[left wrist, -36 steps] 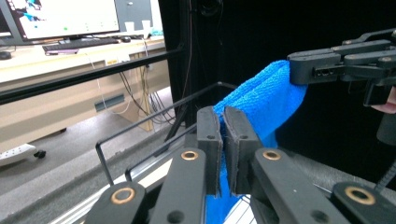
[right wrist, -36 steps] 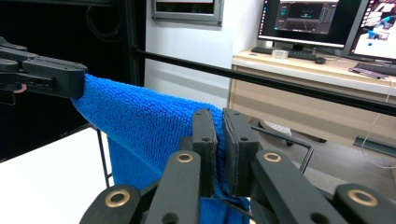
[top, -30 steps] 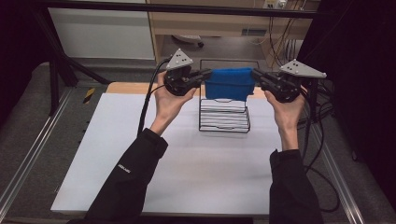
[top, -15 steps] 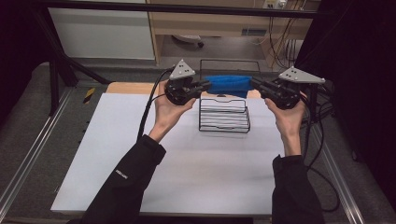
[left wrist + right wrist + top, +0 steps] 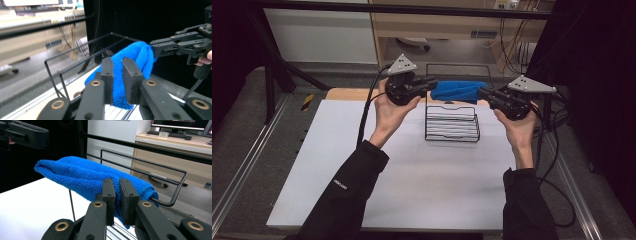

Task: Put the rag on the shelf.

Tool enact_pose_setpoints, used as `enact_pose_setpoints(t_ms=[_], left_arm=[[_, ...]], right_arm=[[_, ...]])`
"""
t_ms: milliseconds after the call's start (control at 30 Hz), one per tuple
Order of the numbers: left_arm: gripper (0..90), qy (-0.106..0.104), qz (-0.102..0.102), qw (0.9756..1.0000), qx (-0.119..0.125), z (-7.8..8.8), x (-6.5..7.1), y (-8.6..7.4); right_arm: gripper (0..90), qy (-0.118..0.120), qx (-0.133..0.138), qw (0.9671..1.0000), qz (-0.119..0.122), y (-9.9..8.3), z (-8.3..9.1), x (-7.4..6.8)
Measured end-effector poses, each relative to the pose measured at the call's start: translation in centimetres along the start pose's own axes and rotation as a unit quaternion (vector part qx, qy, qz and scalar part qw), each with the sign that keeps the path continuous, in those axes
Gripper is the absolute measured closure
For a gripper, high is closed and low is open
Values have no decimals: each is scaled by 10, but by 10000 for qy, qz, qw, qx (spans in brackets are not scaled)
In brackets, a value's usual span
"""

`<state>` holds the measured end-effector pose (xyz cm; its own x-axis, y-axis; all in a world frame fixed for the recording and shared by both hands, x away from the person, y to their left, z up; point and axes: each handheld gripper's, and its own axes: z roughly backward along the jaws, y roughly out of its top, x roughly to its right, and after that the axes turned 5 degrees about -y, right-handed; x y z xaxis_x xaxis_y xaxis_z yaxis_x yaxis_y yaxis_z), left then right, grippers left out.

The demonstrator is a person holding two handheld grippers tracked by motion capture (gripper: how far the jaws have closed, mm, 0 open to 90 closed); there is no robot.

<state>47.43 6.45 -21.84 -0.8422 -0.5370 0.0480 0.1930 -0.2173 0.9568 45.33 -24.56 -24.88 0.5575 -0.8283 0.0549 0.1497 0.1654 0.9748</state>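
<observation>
The rack (image 5: 452, 123) stands on the white table (image 5: 412, 170), toward its far edge. Above the rack, a blue cloth (image 5: 459, 91) hangs stretched level between the two tongs. The left tongs (image 5: 433, 83) pinch the cloth's left end, jaws narrow on the fabric. The right tongs (image 5: 484, 93) pinch its right end the same way. Both hands flank the rack.

high view: above, facing forward-down | gripper views: close, level | shared: blue cloth (image 5: 459, 91), wire rack (image 5: 452, 123)
</observation>
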Motion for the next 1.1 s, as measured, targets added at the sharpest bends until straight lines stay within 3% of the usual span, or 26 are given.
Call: enact_pose_setpoints(t_ms=[100, 333, 533, 767, 900, 967, 1100], left_arm=[[874, -90, 27, 9995, -312, -8, 0, -7], [897, -116, 33, 9976, -688, -21, -1, -20], [898, -5, -43, 9970, -774, -28, -1, -25], [898, 50, -126, 9968, -789, -35, -2, -30], [898, 67, -113, 9965, -823, -38, -4, -35], [898, 65, -106, 9965, -824, -39, -5, -37], [898, 45, -119, 9968, -791, -40, -5, -40]], right_arm=[[829, 18, 5, 10000, 9, -2, 0, 0], [813, 58, -35, 10000, 2, -8, -1, 1], [791, 50, -67, 10000, 28, -9, -1, 0], [651, 114, 24, 9999, 52, -4, 3, -4], [591, 160, 181, 9997, -72, 0, 5, -6], [643, 168, 181, 9996, -97, 1, 6, -6], [858, 210, -209, 9990, -335, -7, 2, -4]])
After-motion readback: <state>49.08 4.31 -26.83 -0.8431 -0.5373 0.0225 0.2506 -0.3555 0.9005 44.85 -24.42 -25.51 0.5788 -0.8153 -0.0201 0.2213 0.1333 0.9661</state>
